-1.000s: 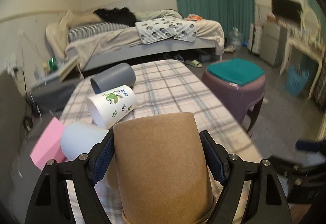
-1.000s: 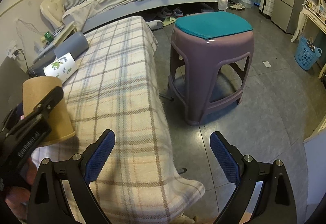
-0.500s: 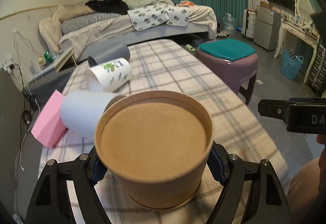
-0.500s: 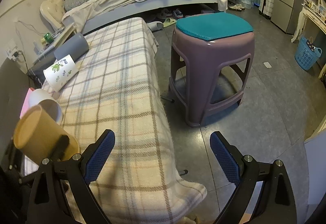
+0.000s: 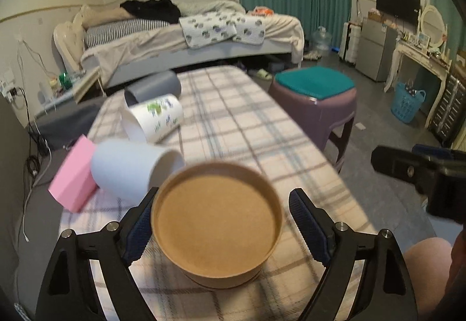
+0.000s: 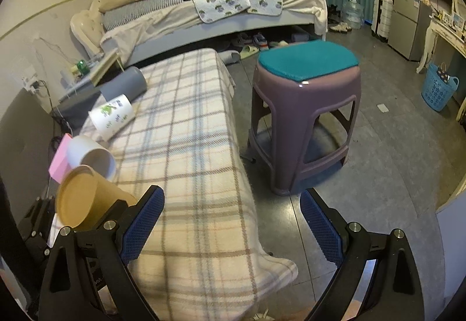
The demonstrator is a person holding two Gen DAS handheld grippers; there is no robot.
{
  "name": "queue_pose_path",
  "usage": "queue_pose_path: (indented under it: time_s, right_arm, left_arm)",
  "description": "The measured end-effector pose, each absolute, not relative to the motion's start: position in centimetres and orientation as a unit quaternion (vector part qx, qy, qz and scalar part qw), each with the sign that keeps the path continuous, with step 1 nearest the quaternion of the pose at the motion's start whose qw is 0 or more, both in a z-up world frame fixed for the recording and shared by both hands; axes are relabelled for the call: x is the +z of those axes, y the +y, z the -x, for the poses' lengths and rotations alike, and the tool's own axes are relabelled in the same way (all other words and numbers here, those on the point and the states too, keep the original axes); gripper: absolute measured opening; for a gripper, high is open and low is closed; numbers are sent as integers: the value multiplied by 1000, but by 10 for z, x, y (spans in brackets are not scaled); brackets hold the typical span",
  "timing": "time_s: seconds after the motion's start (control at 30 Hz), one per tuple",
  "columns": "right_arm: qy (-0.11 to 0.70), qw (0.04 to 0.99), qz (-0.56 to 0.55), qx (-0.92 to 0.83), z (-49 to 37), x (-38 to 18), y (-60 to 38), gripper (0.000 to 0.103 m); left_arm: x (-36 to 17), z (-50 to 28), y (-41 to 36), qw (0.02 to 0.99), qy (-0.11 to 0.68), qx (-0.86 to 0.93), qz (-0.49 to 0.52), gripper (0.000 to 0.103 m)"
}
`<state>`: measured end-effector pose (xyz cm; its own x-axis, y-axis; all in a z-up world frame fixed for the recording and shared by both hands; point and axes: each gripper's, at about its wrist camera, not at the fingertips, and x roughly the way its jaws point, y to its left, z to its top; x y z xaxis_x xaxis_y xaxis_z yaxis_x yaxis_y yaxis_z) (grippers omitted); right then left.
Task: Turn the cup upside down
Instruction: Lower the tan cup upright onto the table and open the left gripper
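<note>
I see the brown paper cup base-up on the plaid blanket, wide rim down on the cloth, its flat bottom facing my left camera. A second ago it sat clamped between the left pads with its side wall filling the view; half a second ago its base had already turned toward the lens. Now the left gripper is spread: the left pad just meets the cup wall, while a strip of blanket shows between the cup and the right pad (so it grips nothing).

From the right wrist view the cup looks tilted, base toward me, near the blanket's left edge; whether it rests fully flat I cannot tell from there.

Just behind the cup lies a plain white cup on its side, beside it a pink block. Further behind the cup lie a leaf-printed cup and a grey cup, both tipped over.

Right gripper hangs off the cup's right, fingers wide apart with nothing between them, unchanged across the frames. Beyond it stands the purple stool.
</note>
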<state>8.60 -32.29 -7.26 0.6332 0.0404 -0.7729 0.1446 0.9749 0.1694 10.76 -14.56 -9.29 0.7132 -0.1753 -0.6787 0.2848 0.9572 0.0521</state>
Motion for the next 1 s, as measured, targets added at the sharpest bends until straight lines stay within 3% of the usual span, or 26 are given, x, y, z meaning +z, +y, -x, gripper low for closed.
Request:
queue_pose_path:
  time_s: [0.53,0.77,0.83,0.87,1.0]
  right_arm:
    - [349,934,-72,-17,-22,7,-294,95]
    - [298,953,-51,3,14,31,-272,95]
    - [280,959,-46,10,28,33,-264,103]
    - [271,961,-47,11,35,34,-262,103]
    - [245,968,-47,19,55,32,-253,103]
  left_arm:
    - [-2,-70,-98,952,283,-110,-15,90]
    - [21,-19,-59,962,260,-85,-8,96]
    - [26,-2,-48,965,253,-72,-9,97]
    - [28,5,-44,966,248,-66,-10,103]
    - [28,30,-33,973,228,-39,-19,103]
